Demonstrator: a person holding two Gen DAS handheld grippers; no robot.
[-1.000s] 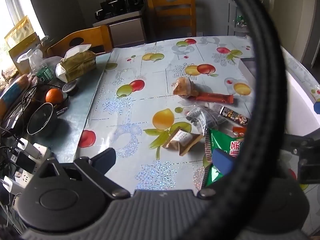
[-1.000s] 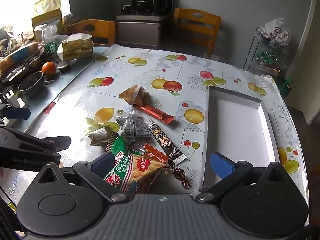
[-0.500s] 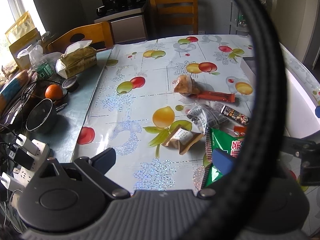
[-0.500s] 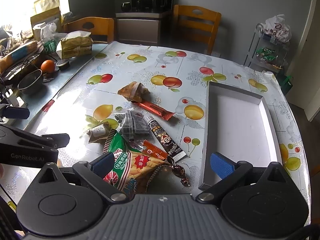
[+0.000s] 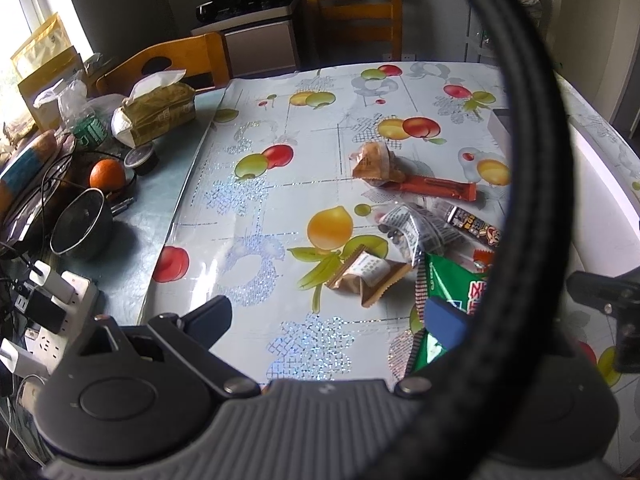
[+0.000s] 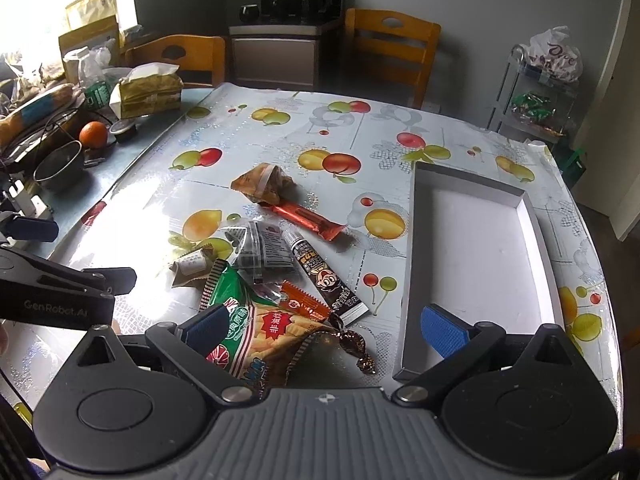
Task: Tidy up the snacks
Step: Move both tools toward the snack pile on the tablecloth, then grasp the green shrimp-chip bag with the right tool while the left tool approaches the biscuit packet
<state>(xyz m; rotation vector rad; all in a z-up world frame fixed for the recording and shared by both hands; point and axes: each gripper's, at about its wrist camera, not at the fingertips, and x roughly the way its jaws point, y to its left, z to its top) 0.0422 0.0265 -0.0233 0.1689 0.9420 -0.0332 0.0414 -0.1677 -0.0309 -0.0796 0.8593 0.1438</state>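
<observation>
Lying in a loose heap on the fruit-patterned surface (image 6: 280, 140), the snacks are all still outside the white tray (image 6: 536, 220): a green chip bag (image 6: 256, 320) nearest, an orange sachet (image 6: 304, 302) and a dark tube (image 6: 324, 276) touching it, a clear printed pouch (image 6: 260, 248), a small tan packet (image 6: 192, 266), a red bar (image 6: 308, 218), a brown wrapped pastry (image 6: 262, 184) farther off, and a foil candy (image 6: 354, 344) at the bag's edge. The tray sits just beside the heap, bare inside. The right tool (image 6: 320, 324) hovers over the bag, spread wide and holding nothing; the left tool (image 5: 328, 316) is likewise spread and empty, near the tan packet. Sorting looks not yet begun. The next move likely calls for lowering onto one packet, pinching it cleanly without dragging neighbours, then carrying it into the tray.
</observation>
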